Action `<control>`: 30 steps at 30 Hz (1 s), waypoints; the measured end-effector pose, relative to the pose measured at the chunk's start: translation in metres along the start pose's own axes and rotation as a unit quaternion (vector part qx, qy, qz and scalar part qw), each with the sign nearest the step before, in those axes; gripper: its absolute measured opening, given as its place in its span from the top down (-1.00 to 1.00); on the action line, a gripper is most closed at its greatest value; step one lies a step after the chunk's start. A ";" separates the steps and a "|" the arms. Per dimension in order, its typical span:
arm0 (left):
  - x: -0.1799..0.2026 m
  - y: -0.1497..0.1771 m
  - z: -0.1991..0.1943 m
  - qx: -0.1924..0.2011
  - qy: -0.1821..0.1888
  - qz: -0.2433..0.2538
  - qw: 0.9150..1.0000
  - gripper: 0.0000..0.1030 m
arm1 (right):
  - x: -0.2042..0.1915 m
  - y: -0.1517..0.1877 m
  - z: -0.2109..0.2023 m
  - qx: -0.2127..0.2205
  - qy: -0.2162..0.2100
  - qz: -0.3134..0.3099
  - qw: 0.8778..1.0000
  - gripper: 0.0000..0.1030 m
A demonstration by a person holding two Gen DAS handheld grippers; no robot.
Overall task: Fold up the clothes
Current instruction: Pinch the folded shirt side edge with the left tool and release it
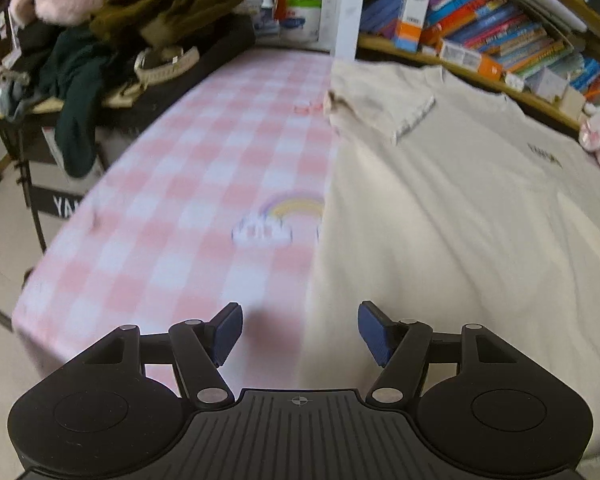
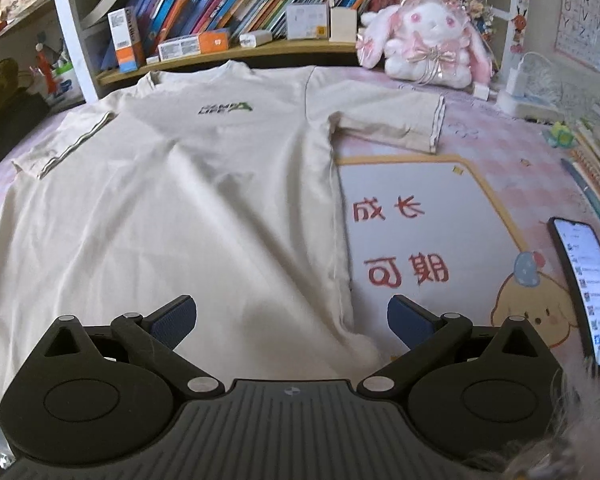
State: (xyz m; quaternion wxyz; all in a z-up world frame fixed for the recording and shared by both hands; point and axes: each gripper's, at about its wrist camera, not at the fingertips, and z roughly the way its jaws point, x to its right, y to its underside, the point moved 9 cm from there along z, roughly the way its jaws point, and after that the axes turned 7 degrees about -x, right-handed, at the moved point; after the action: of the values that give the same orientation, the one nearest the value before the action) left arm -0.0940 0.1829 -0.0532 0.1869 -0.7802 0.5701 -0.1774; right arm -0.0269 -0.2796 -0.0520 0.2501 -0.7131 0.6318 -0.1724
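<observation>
Right wrist view: beige T-shirt [image 2: 188, 184] lies flat, front up, collar toward the bookshelf [image 2: 228, 56], on the pink checked tablecloth [image 1: 188, 184]. Both sleeves spread out. Thin knit, light and limp by the look of it; likely to sag and drag, so pinch at hem corners or side seam, not mid-panel. Right gripper [image 2: 292, 320] wide open, empty, above the shirt's near right hem edge. Left gripper [image 1: 300, 330] wide open, empty, straddling the shirt's left edge. Phone [image 2: 584, 288] right of shirt; plush rabbit [image 2: 428, 40] beyond its right sleeve.
</observation>
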 end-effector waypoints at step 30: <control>-0.001 0.002 -0.047 0.091 0.031 0.079 0.992 -0.02 | -0.012 0.046 -0.067 0.057 0.068 0.053 0.995 -1.00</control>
State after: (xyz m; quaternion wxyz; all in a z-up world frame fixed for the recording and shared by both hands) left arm -0.1191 0.1792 -0.0134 0.2528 -0.7064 0.6169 -0.2378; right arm -0.1039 -0.2809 -0.0225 0.2553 -0.6495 0.6738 -0.2428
